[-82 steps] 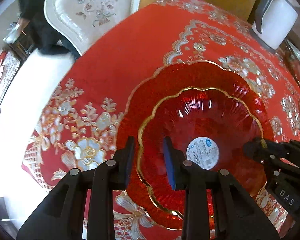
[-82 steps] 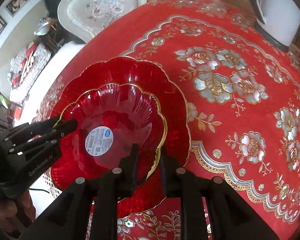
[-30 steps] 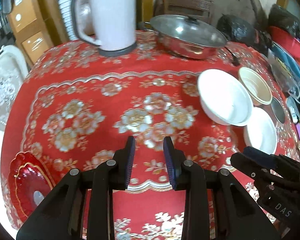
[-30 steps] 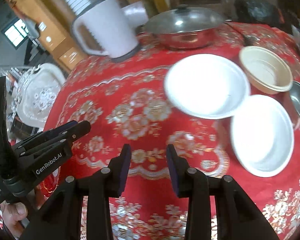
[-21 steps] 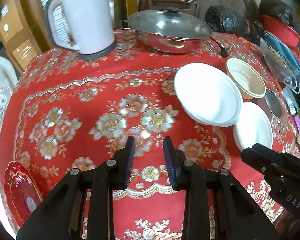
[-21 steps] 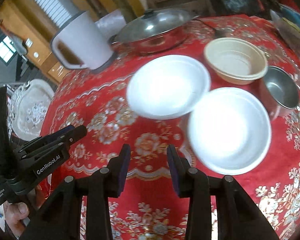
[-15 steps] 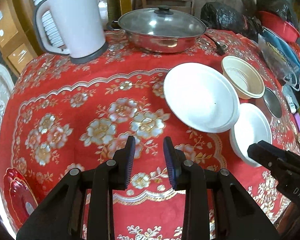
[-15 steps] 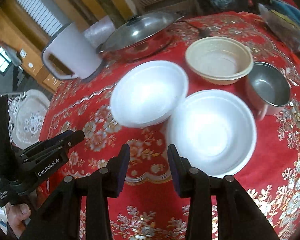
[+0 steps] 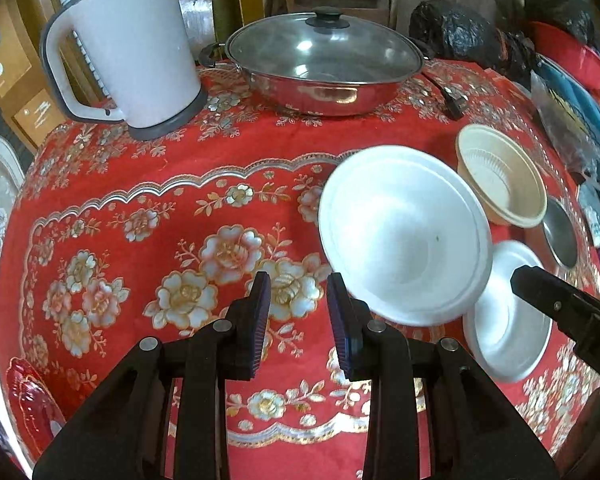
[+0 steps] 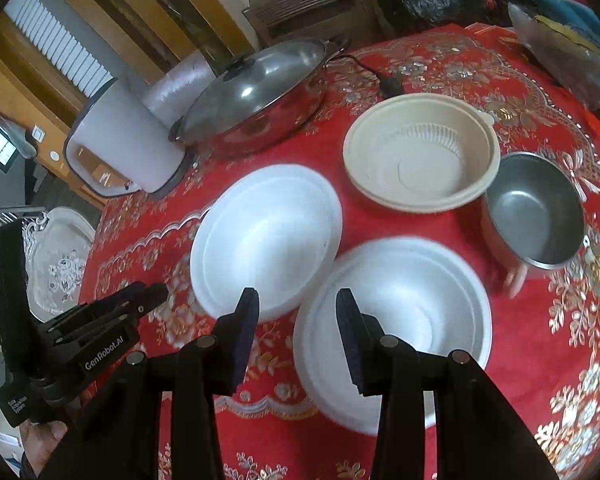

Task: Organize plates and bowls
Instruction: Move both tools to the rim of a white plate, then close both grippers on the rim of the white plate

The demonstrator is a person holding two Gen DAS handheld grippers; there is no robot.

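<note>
Two white bowls stand side by side on the red flowered tablecloth: a larger one (image 9: 404, 236) (image 10: 268, 236) and a second one (image 9: 508, 320) (image 10: 396, 320) nearer my right hand. Behind them are a beige ribbed bowl (image 9: 500, 180) (image 10: 420, 156) and a steel bowl (image 9: 560, 232) (image 10: 536, 208). A red glass plate with a red bowl on it (image 9: 28, 396) lies at the table's left edge. My left gripper (image 9: 296, 292) hovers open and empty just left of the larger white bowl. My right gripper (image 10: 296, 304) is open and empty above the gap between the two white bowls.
A white kettle (image 9: 136, 48) and a lidded steel pan (image 9: 324, 64) with its cord and plug (image 9: 452, 100) stand at the back of the table. Black bags (image 9: 452, 32) and plastic-wrapped items (image 9: 576, 120) crowd the far right. A white chair (image 10: 56, 256) is at the left.
Both grippers left the red plate and bowl and swung right across the table; the white bowls now sit close in front. The right jaws stand slightly wider.
</note>
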